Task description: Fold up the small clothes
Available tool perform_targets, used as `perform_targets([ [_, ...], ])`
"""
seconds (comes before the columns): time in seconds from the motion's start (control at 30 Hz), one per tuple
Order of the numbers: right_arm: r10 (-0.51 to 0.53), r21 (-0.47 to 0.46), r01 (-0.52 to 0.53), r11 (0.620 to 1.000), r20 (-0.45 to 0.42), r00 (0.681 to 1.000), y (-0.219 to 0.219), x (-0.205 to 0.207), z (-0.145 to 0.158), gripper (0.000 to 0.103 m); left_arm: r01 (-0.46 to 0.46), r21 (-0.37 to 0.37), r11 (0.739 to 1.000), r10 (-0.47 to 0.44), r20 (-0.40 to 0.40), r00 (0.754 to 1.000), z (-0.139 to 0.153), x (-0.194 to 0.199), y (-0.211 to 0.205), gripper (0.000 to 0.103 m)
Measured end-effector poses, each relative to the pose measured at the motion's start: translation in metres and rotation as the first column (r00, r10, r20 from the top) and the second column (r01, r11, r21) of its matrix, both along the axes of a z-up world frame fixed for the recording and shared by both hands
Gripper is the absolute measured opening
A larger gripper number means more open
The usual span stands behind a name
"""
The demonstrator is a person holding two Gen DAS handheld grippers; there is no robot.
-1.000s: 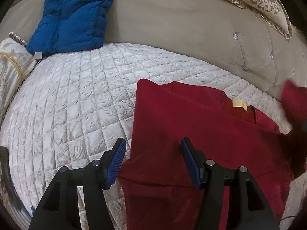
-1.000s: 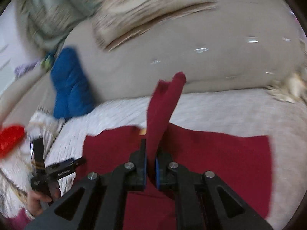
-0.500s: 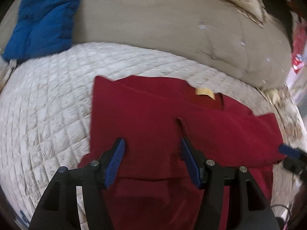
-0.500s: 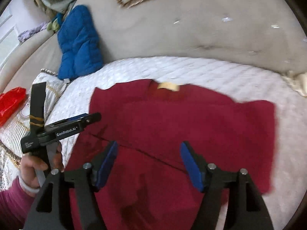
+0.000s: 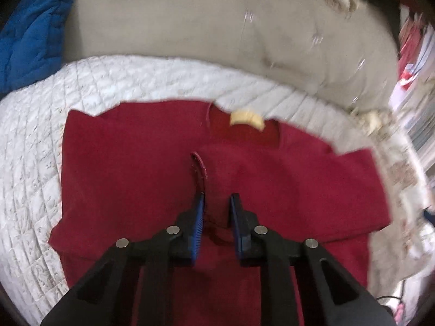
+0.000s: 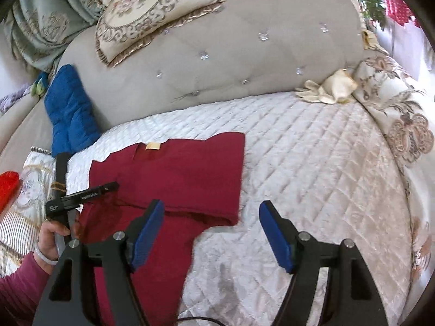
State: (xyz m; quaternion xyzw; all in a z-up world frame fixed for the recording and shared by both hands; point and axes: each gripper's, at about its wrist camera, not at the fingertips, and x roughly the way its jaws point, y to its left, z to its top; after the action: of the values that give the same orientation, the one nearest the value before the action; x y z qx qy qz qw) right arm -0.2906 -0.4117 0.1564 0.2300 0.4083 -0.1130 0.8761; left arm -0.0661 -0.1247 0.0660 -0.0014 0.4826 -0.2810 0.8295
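A dark red knit top with a tan neck label (image 5: 152,168) lies flat on a white quilted bed cover (image 6: 312,149). The left gripper (image 5: 216,203) is clenched on a raised fold of the top. The right gripper (image 6: 212,233) is opening, nothing between its blue pads (image 6: 274,233), the top's edge just left of it.

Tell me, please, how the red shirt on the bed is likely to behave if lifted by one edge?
Probably floppy: the red shirt lies in soft folds and puckers into a ridge at the left gripper's fingers. Likely light, since the cloth looks thin. On the shiny quilted cover it may slide when pushed.
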Motion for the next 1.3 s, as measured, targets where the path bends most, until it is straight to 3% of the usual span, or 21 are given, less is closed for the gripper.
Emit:
perform_targets([
  [0.1, 0.006, 0.012, -0.006, 1.0, 0.007, 1.0, -0.001, 0.007, -0.002, 0.076, -0.021, -0.072, 0.997, 0.025, 0.059, 0.998, 0.025, 0.0, 0.021, 0.0],
  [0.2, 0.011, 0.019, -0.011, 1.0, 0.01, 1.0, 0.001, 0.025, -0.009, 0.077, -0.11, -0.107, 0.988, 0.12, 0.095, 0.988, 0.041, 0.011, 0.058, 0.0],
  [0.27, 0.023, 0.019, -0.022, 1.0, -0.006, 1.0, 0.004, 0.042, -0.018, 0.083, -0.163, -0.054, 0.985, 0.168, 0.1, 0.981, 0.037, 0.02, 0.073, 0.0],
  [0.37, 0.016, 0.048, -0.012, 0.999, -0.064, 0.998, 0.001, 0.072, -0.04, 0.086, -0.22, 0.016, 0.975, 0.22, 0.001, 0.976, 0.01, 0.036, 0.092, 0.0],
  [0.43, 0.006, 0.084, 0.002, 0.996, -0.098, 0.995, -0.002, 0.092, -0.055, 0.086, -0.222, 0.018, 0.975, 0.222, -0.03, 0.974, -0.001, 0.038, 0.093, 0.0],
  [0.67, -0.035, 0.113, 0.05, 0.992, -0.132, 0.991, -0.007, 0.138, -0.08, 0.087, -0.178, 0.058, 0.982, 0.175, 0.063, 0.983, 0.008, 0.033, 0.069, 0.0],
  [0.83, -0.103, 0.152, 0.122, 0.981, -0.125, 0.987, -0.017, 0.13, -0.083, 0.087, -0.253, 0.007, 0.968, 0.253, 0.006, 0.968, 0.007, 0.043, 0.099, 0.0],
  [0.9, -0.074, 0.168, 0.092, 0.981, -0.113, 0.991, -0.01, 0.12, -0.082, 0.087, -0.259, 0.005, 0.966, 0.259, 0.005, 0.966, 0.007, 0.044, 0.102, 0.0],
  [1.0, -0.005, 0.109, 0.017, 0.994, -0.104, 0.995, 0.01, 0.107, -0.081, 0.085, -0.243, 0.033, 0.969, 0.242, 0.035, 0.97, 0.008, 0.04, 0.094, 0.0],
  [1.1, 0.066, 0.063, -0.05, 0.997, -0.291, 0.955, 0.027, 0.098, -0.108, 0.072, -0.232, 0.044, 0.972, 0.229, 0.051, 0.972, 0.009, 0.036, 0.092, 0.0],
  [1.2, 0.051, 0.041, -0.042, 0.998, -0.246, 0.968, 0.024, 0.09, -0.094, 0.068, -0.234, 0.032, 0.972, 0.233, 0.039, 0.972, 0.01, 0.036, 0.095, 0.0],
  [1.3, 0.031, 0.047, -0.024, 0.999, -0.141, 0.99, 0.016, 0.091, -0.07, 0.07, -0.238, 0.024, 0.971, 0.237, 0.03, 0.971, 0.009, 0.036, 0.096, 0.0],
])
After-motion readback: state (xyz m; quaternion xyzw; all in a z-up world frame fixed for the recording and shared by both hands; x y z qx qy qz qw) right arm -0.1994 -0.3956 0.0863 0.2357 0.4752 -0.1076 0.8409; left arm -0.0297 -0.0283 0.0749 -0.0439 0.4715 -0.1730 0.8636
